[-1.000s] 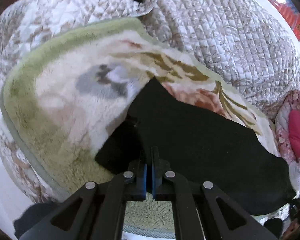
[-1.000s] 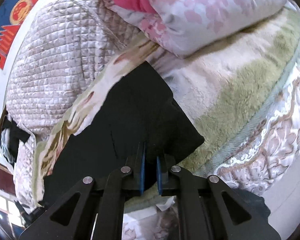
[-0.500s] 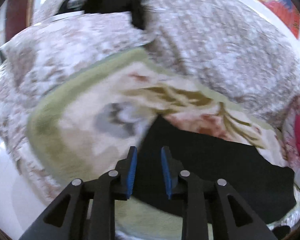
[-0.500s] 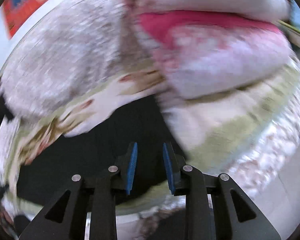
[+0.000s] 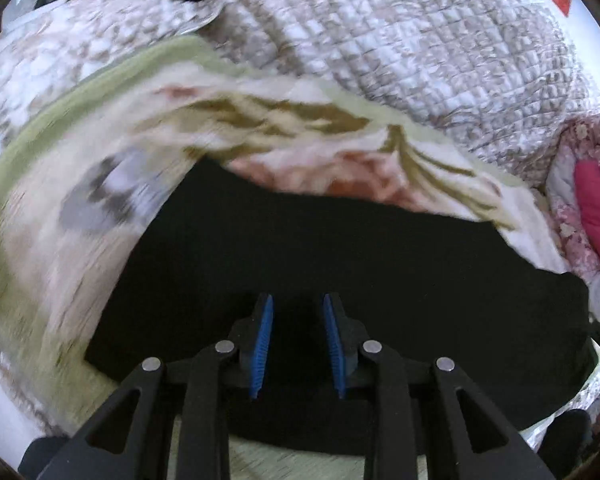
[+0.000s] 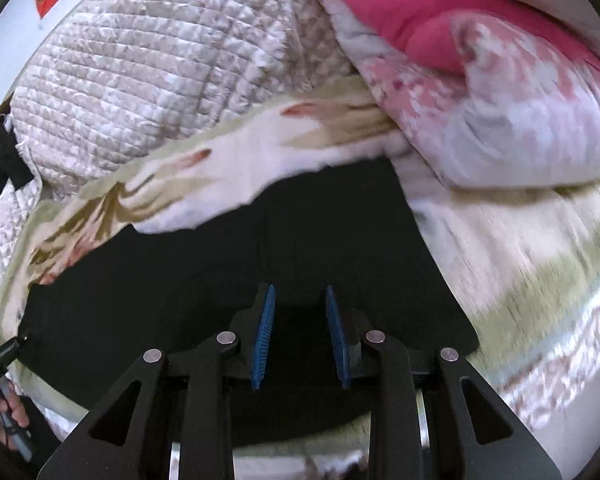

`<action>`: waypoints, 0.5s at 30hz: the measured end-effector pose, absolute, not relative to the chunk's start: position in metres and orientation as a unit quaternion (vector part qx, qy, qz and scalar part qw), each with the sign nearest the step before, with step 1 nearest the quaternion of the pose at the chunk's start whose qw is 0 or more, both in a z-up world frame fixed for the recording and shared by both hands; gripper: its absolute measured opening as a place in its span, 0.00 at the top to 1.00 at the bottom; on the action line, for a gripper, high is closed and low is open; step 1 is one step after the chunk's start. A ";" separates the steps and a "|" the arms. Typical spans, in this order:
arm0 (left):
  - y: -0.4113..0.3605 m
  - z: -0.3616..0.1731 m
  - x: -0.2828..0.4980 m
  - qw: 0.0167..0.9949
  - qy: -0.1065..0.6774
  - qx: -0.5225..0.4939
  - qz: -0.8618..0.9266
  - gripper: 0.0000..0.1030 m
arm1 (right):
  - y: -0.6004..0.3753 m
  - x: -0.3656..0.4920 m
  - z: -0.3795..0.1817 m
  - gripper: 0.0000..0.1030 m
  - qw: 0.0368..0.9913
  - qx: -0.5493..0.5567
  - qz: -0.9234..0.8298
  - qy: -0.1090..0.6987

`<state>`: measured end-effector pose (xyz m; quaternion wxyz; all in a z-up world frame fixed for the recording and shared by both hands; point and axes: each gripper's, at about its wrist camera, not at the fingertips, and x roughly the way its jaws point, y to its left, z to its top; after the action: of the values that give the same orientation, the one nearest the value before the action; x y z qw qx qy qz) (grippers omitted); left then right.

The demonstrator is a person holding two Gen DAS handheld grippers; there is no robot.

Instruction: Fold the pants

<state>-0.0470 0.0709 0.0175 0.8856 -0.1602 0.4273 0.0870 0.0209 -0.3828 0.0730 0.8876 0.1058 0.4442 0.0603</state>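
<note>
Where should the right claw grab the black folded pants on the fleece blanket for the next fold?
Probably the near right corner of the black folded pants, coming from the right over the floral fleece blanket. That corner lies flat and exposed; the open right claw hovers beside it.

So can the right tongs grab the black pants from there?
Probably yes. The right tongs hang open right above the black pants, with nothing between the blue pads and the cloth. The pink pillow lies off to one side on the fleece blanket, out of the way.
</note>
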 end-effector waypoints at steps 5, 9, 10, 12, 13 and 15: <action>0.057 0.026 -0.016 0.902 0.407 -0.125 0.075 0.72 | -0.373 0.064 0.066 0.74 0.892 0.094 0.064 0.437; 0.064 0.004 0.010 0.891 0.431 -0.111 0.087 0.72 | -0.385 0.082 0.050 0.74 0.885 0.082 0.033 0.458; 0.068 -0.004 0.014 0.885 0.443 -0.115 0.090 0.72 | -0.388 0.082 0.049 0.74 0.885 0.087 0.034 0.455; 0.071 -0.006 0.013 0.890 0.432 -0.114 0.089 0.72 | -0.388 0.080 0.051 0.74 0.887 0.080 0.037 0.453; 0.070 -0.005 0.013 0.889 0.434 -0.110 0.092 0.72 | -0.386 0.079 0.053 0.74 0.888 0.076 0.037 0.453; 0.071 -0.003 0.010 0.887 0.437 -0.118 0.093 0.72 | -0.383 0.073 0.059 0.72 0.888 0.078 0.039 0.452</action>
<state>0.0099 0.0706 -0.0029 0.8869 -0.1182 0.4368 0.0928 0.0731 -0.3834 0.0590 0.8878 0.0777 0.4519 0.0393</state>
